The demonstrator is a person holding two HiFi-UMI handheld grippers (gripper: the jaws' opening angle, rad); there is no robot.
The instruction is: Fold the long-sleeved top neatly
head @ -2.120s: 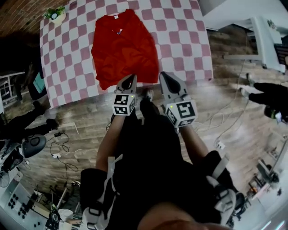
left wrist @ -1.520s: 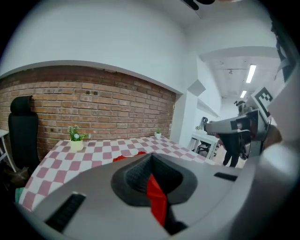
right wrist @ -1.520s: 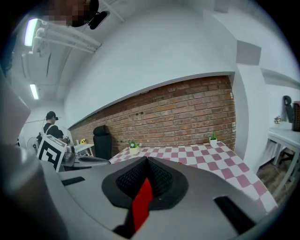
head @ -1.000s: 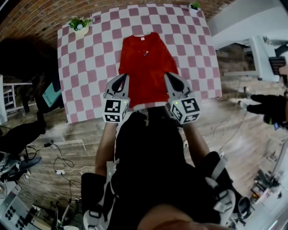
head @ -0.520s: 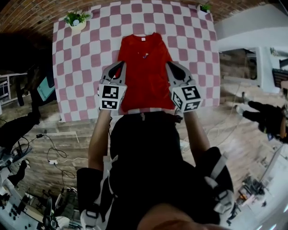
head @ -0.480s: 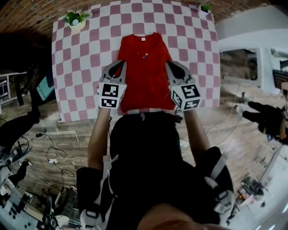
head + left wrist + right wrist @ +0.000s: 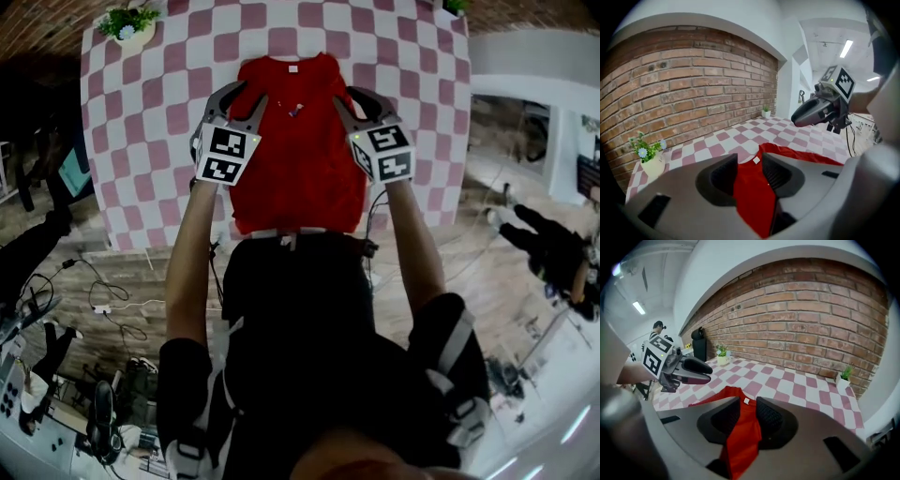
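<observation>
A red long-sleeved top [image 7: 298,150] lies flat on the pink-and-white checked table [image 7: 150,122], with its collar and white label at the far end. My left gripper [image 7: 246,95] hangs over the top's left shoulder. My right gripper [image 7: 351,97] hangs over its right shoulder. Both pairs of jaws are opening, with nothing held between them. In the left gripper view the top [image 7: 757,192] shows through the gap of the left gripper [image 7: 750,164], and the right gripper [image 7: 816,110] hovers beyond. In the right gripper view the top [image 7: 740,439] shows between the jaws of the right gripper [image 7: 743,411].
A potted plant [image 7: 127,22] stands at the table's far left corner and another plant [image 7: 456,6] at the far right. A brick wall [image 7: 684,93] runs behind the table. Cables [image 7: 112,309] and a person's dark limbs [image 7: 548,248] are on the wooden floor at the sides.
Both grippers have moved forward from the table's near edge to above the top's shoulders. Their jaws, shut before, now stand apart.
</observation>
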